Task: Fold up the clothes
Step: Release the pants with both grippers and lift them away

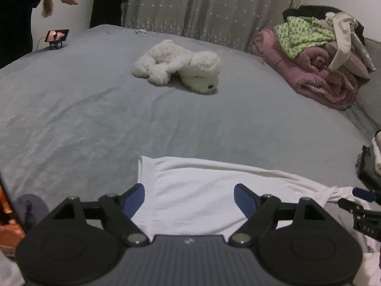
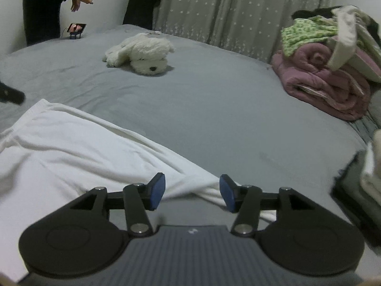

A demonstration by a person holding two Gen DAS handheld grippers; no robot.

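Home bedroom. Wide bed under smooth grey plush cover [image 1: 95, 109]; white fluffy toy dog [image 1: 178, 66] lying mid-bed; rolled pink quilt [image 1: 316, 76] topped with loose green-patterned and cream clothes; grey star-print curtain [image 1: 202, 4] behind; small phone on stand [image 1: 57, 37] at far edge.

Dim, soft light; fisheye-bent, blurred edges

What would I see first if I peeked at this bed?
A fluffy white toy dog flopped in the middle of the grey bed. At the near edge lies a white garment, with both open claws over it. A messy pile of clothes on a pink blanket sits at the far right.
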